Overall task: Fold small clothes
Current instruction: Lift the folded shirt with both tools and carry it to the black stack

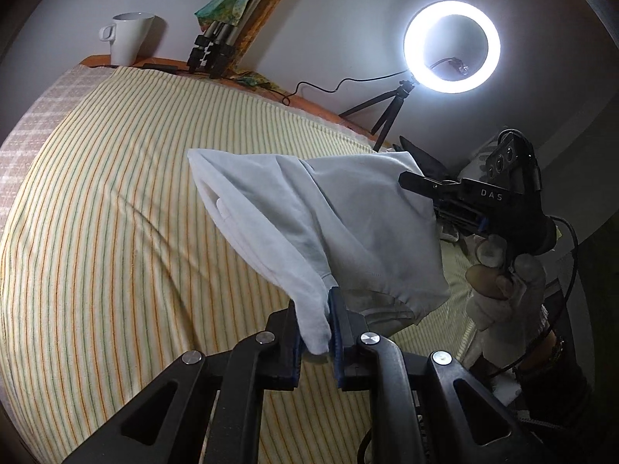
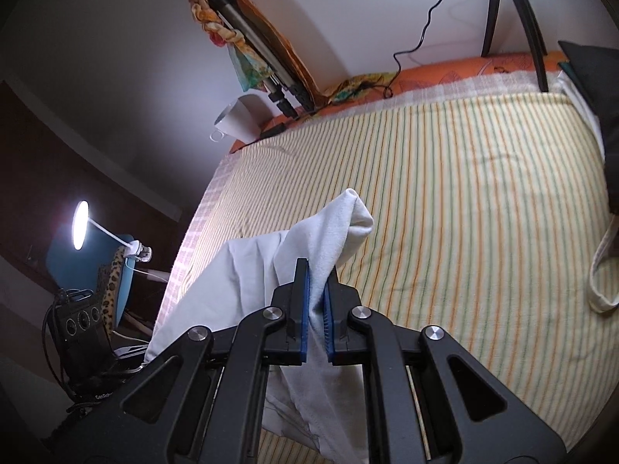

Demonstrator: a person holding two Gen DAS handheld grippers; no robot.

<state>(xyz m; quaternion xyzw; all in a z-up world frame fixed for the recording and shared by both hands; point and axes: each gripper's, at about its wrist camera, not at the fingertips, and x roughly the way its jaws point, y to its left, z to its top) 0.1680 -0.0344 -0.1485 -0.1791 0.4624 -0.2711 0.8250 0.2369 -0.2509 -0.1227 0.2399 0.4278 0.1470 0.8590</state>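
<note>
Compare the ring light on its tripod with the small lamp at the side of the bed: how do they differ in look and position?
The ring light is an open glowing circle on a black tripod at the bed's far edge; the small lamp is a solid bright disc on a thin white neck, off the bed's side. The ring light stands against a pale wall; the lamp sits in a dark corner. Both are switched on.

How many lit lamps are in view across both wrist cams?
2. A ring light on a small tripod at the far edge of the bed, and a desk lamp off the bed's side, seen only in the right wrist view. Others may be out of frame.
</note>
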